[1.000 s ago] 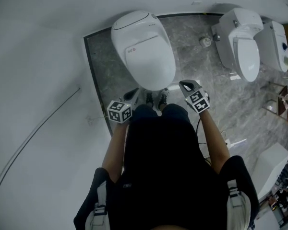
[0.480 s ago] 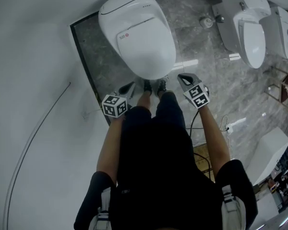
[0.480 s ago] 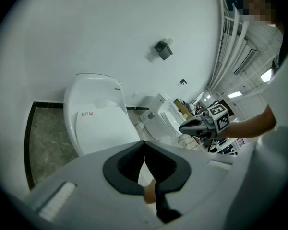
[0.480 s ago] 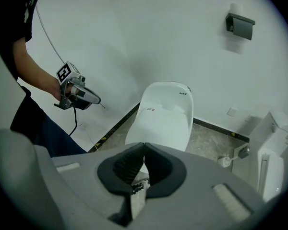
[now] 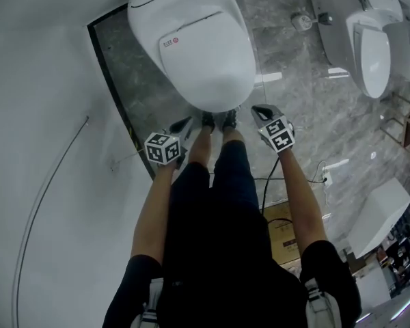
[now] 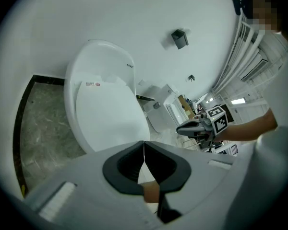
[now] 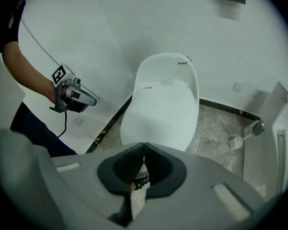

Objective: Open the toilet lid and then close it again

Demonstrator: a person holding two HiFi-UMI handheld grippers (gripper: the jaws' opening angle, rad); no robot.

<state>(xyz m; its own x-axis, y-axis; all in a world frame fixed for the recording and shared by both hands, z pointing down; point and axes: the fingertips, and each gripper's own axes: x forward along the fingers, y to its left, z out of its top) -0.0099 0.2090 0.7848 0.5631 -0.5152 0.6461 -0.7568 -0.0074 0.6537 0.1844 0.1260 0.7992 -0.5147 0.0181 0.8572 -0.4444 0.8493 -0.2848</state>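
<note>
Toilet against wall; second toilet right of it; left gripper, right gripper flank front rim.

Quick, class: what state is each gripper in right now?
Left gripper: jaws closed, holding nothing.
Right gripper: jaws closed, holding nothing.

My left gripper has its jaws pressed together, nothing between them, before the closed toilet lid; my right gripper hangs at the right.
</note>
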